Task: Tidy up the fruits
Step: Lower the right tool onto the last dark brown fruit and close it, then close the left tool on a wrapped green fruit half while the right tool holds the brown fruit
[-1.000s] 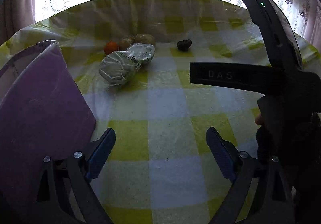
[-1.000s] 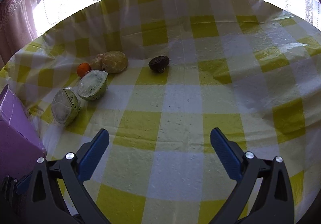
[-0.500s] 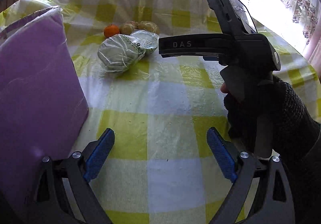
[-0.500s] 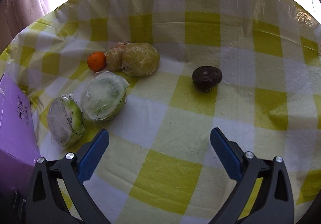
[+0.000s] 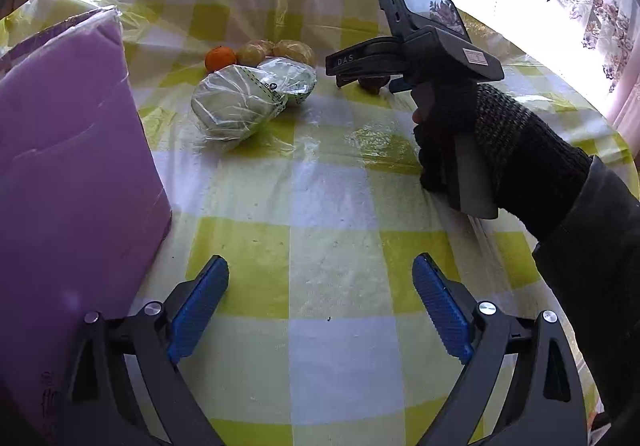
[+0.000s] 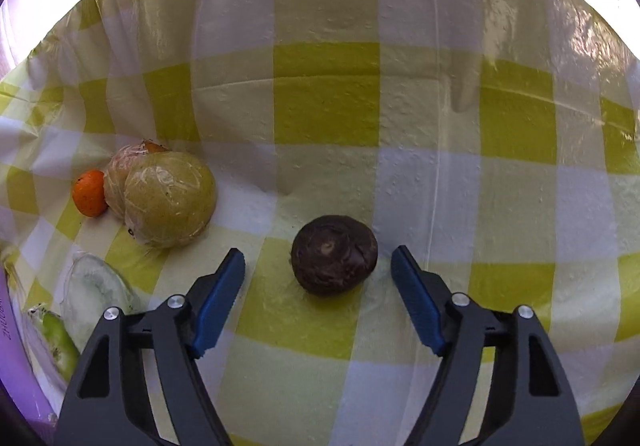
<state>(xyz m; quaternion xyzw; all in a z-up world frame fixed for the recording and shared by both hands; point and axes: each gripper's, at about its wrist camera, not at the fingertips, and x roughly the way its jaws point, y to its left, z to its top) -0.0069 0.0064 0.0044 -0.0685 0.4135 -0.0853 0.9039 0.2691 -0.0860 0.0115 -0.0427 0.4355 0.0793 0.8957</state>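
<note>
A purple box is standing at the left, beside an orange and wrapped produce, all lying loose on the surface. The left gripper is hovering with fingers apart over bare cloth. The right gripper is closing around a dark fruit, fingers not touching, so sorting is seemingly only beginning.

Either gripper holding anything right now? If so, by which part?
Nothing is held. The right gripper has its jaws around the dark round fruit, closing in but with gaps on both sides. The left gripper is open over bare tablecloth.
</note>
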